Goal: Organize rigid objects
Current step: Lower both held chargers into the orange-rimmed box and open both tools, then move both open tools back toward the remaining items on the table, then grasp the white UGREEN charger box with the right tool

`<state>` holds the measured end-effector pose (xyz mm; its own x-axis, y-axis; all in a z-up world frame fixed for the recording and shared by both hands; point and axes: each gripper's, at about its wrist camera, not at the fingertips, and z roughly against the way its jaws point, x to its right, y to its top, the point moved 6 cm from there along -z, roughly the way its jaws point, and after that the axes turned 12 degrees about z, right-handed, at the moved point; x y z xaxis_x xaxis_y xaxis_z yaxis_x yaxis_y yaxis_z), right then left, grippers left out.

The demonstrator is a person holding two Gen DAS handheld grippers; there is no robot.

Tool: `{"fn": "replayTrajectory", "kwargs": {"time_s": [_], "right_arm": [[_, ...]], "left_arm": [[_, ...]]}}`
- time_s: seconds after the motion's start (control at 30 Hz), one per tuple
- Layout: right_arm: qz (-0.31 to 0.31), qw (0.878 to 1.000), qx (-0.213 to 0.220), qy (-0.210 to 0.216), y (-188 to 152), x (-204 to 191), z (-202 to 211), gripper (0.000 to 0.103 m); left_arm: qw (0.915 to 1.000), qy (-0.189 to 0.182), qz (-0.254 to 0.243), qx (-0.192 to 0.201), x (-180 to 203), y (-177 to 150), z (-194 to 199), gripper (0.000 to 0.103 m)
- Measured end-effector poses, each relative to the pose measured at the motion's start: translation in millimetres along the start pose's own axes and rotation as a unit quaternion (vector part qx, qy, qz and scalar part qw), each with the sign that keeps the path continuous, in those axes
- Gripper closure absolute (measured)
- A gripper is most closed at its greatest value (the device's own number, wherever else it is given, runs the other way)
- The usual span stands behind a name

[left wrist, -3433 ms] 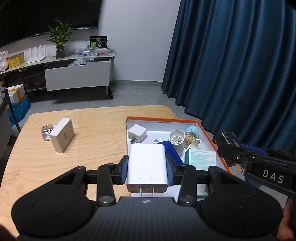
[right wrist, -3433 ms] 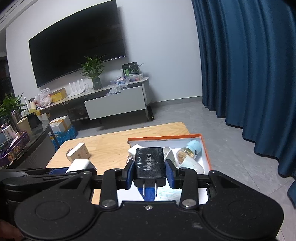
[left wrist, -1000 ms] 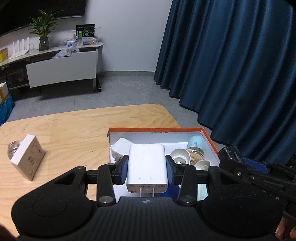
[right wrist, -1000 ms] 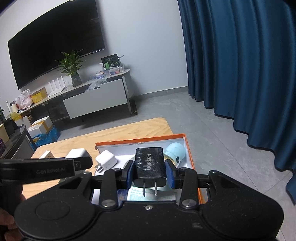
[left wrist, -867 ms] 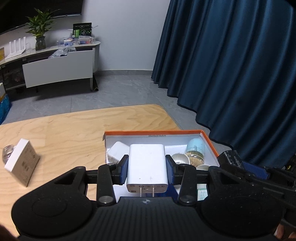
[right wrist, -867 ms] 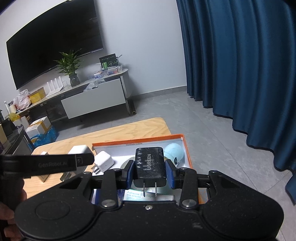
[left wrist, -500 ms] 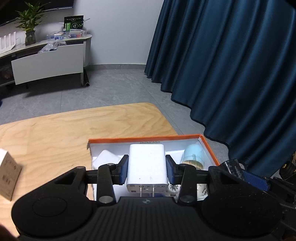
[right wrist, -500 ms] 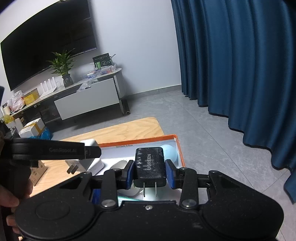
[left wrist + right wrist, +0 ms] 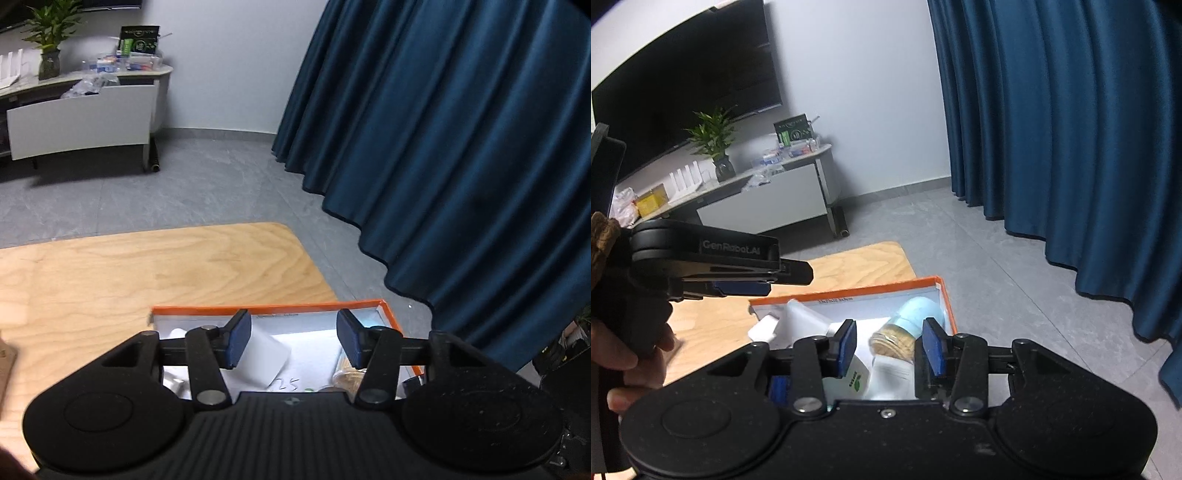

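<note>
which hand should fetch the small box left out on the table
Left. The left gripper and right gripper have just been opening and grip nothing. The small box shows at the left edge of the left wrist view. The right gripper hangs over the tray, on the left gripper's far side.

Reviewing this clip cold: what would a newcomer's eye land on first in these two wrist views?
Probably the blue-padded left gripper and right gripper, both open with nothing between their pads, their jaws having just been opening over the orange-rimmed box. A white charger lies tilted inside the box, near a pale blue-capped jar. Behind it all hangs a dark blue curtain.
</note>
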<state>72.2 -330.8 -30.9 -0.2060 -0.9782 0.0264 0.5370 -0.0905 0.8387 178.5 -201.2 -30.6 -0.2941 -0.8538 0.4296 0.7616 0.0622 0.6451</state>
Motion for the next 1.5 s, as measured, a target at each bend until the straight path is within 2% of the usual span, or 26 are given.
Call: {"fn": "replayTrajectory", "kwargs": {"time_s": [0.07,0.1,0.17,0.27,0.33,0.53,0.83,1.13,1.33,1.5], "right_arm": [[0.006,1.0,0.005,0.005,2,-5,4,0.051],[0.008,1.0,0.008,0.009,4,-8,5,0.048],[0.012,1.0,0.011,0.016,7,-14,8,0.036],[0.023,0.999,0.009,0.03,9,-29,10,0.027],[0.033,0.999,0.007,0.041,10,-41,11,0.025],[0.055,0.995,-0.007,0.082,13,-79,8,0.024],[0.084,0.987,-0.024,0.133,12,-138,3,0.023],[0.104,0.977,-0.046,0.18,17,-198,-15,0.023],[0.091,0.972,-0.071,0.206,26,-246,-47,0.023],[0.091,0.969,-0.099,0.207,31,-289,-85,0.023]], "left_arm": [[0.9999,0.009,-0.002,0.004,-4,-3,9,0.05],[0.9999,0.016,-0.001,0.006,-4,-5,12,0.046],[0.9995,0.031,0.0,0.01,-8,-9,22,0.042],[0.9985,0.053,-0.001,0.017,-16,-13,34,0.033],[0.9974,0.068,0.005,0.022,-25,-18,44,0.023],[0.9918,0.116,0.041,0.036,-65,-23,72,0.01],[0.9775,0.183,0.086,0.059,-133,-23,119,0.009],[0.9637,0.221,0.128,0.078,-183,-24,148,0.009],[0.9552,0.241,0.145,0.092,-214,-22,167,0.008],[0.9503,0.251,0.158,0.093,-235,-26,174,0.007]]}}
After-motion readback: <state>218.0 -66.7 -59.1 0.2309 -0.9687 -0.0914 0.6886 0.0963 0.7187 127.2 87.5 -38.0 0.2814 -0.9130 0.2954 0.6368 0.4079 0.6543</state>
